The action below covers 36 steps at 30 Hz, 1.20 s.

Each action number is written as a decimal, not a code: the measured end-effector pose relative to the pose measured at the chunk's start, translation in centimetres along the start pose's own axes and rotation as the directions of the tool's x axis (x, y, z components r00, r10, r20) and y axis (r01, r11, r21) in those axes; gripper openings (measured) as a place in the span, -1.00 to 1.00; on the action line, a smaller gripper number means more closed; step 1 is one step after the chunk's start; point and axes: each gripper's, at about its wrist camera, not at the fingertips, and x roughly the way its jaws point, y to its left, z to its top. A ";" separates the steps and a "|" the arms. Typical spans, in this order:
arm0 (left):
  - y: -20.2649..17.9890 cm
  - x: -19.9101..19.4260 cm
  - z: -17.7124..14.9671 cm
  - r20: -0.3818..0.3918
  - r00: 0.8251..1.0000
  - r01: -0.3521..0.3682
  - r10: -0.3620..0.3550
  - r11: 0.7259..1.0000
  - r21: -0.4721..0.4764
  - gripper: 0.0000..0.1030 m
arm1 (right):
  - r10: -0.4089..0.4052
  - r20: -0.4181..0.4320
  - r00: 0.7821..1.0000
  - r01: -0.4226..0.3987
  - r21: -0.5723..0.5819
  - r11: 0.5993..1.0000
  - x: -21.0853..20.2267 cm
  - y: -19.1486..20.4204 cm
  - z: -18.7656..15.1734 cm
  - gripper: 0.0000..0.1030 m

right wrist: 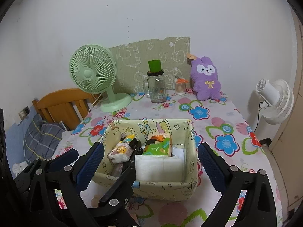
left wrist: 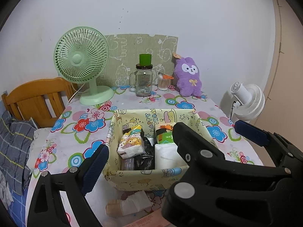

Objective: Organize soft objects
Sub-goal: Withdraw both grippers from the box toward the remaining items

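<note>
A pale yellow cartoon-print fabric box (left wrist: 132, 181) (right wrist: 166, 189) stands mid-table. Inside it lie a monkey-print tissue pack (left wrist: 130, 143) (right wrist: 121, 151), a green and orange tissue pack (left wrist: 163, 132) (right wrist: 158, 144), a white folded pad (left wrist: 166, 156) (right wrist: 159, 167) and something black (left wrist: 144, 157). A purple plush rabbit (left wrist: 188, 76) (right wrist: 206, 78) sits at the table's back right. My left gripper (left wrist: 170, 145) is open and empty, its fingers either side of the box. My right gripper (right wrist: 149, 160) is open and empty, also straddling the box.
At the back stand a green desk fan (left wrist: 81, 64) (right wrist: 94, 75), a glass jar with a green cup on top (left wrist: 143, 81) (right wrist: 156, 87) and a cotton swab container (left wrist: 163, 82) (right wrist: 180, 87). A white fan (right wrist: 274, 100) stands off the right edge. A bed headboard (left wrist: 36, 96) is left. A tissue pack (left wrist: 132, 202) lies before the box.
</note>
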 end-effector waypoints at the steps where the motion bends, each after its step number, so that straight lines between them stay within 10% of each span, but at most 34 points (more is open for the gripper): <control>1: 0.0 -0.2 -0.1 0.002 1.000 0.000 0.000 1.000 0.000 0.87 | -0.001 0.001 1.000 0.001 0.000 1.000 -0.1 0.0 -0.1 0.95; 36: 1.2 -3.4 -6.9 -0.022 1.000 0.005 -0.005 1.000 -0.005 0.87 | 0.015 -0.031 0.999 -0.015 -0.008 1.000 -3.6 2.2 -6.9 0.95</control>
